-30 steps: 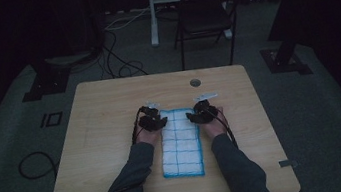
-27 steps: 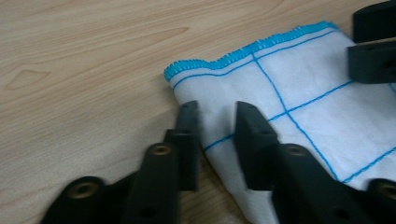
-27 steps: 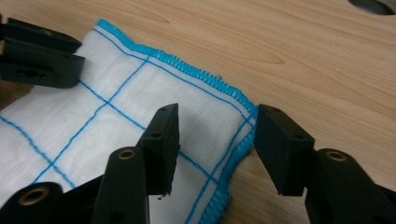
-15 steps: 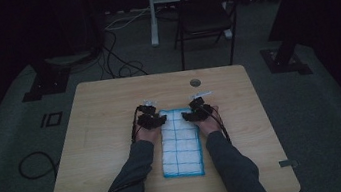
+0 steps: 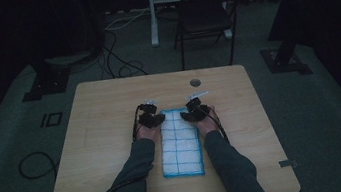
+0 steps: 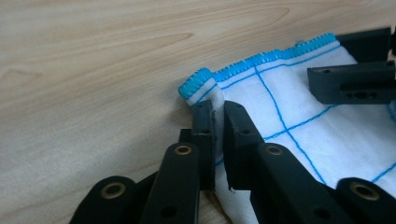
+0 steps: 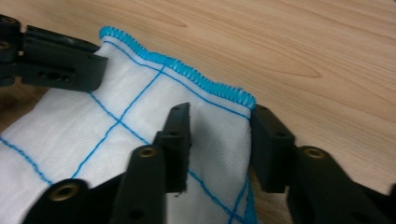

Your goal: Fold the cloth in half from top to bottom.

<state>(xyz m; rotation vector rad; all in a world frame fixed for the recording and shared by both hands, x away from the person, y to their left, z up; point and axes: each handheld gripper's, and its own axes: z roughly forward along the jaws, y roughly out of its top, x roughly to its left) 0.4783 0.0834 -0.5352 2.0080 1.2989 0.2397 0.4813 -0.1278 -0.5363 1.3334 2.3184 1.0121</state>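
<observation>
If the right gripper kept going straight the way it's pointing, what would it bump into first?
Probably the white cloth itself: the right gripper straddles its blue-stitched corner, jaws closing around it. Beyond that lies bare wooden table, though depth is hard to judge.

Overhead view; gripper close-ups share cloth (image 6: 299,112).

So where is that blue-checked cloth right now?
The cloth lies flat near the middle of the table in the high view, between the person's forearms, its far corners at the two grippers.
</observation>
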